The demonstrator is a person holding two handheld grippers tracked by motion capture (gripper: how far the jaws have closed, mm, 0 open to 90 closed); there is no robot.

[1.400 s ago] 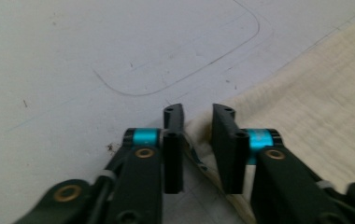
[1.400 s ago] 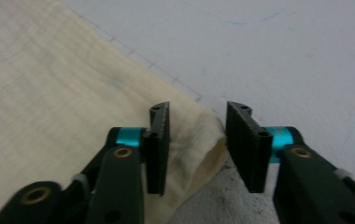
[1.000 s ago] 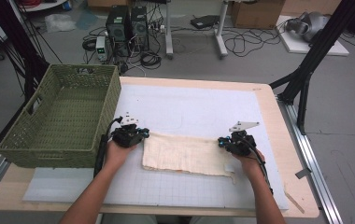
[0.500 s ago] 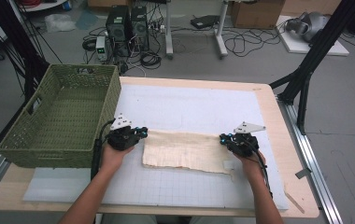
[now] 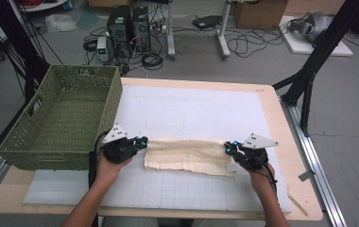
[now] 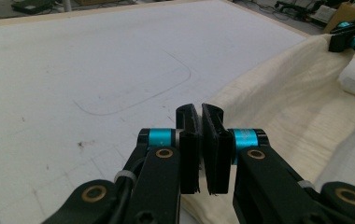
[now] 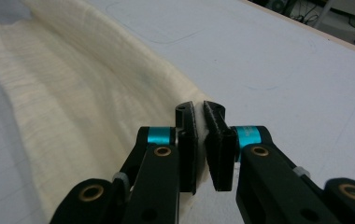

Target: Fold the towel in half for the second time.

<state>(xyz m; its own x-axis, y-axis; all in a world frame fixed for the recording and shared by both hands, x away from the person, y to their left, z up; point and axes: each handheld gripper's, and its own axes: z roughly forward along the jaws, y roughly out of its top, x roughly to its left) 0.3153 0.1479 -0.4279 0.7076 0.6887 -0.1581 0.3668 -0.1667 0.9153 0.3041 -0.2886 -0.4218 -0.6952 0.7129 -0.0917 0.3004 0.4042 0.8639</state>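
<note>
A cream cloth [image 5: 189,155] lies stretched across the near middle of the white mat [image 5: 192,111] that covers the table [image 5: 268,101], folded into a long band that runs from one hand to the other. The left gripper [image 5: 143,142] has its jaws closed on the cloth's left end; in the left gripper view the two black jaws [image 6: 200,122] stand nearly together with the fabric's edge pinched between them, the cloth [image 6: 287,107] spreading away to the right. The right gripper [image 5: 228,147] is clamped on the opposite end in the same way; in the right gripper view its jaws [image 7: 200,122] are pressed close on a thin fold of the cloth [image 7: 73,88], which runs off to the upper left. The band's far edge is drawn fairly straight between the two grippers, while its near edge sags and lies wavy on the mat. At the right end a corner of the cloth hangs down just beside the right gripper. A green woven basket [image 5: 92,97] stands on the table's left side, just behind the left gripper and apart from the cloth. The person's forearms reach in from the near edge
</note>
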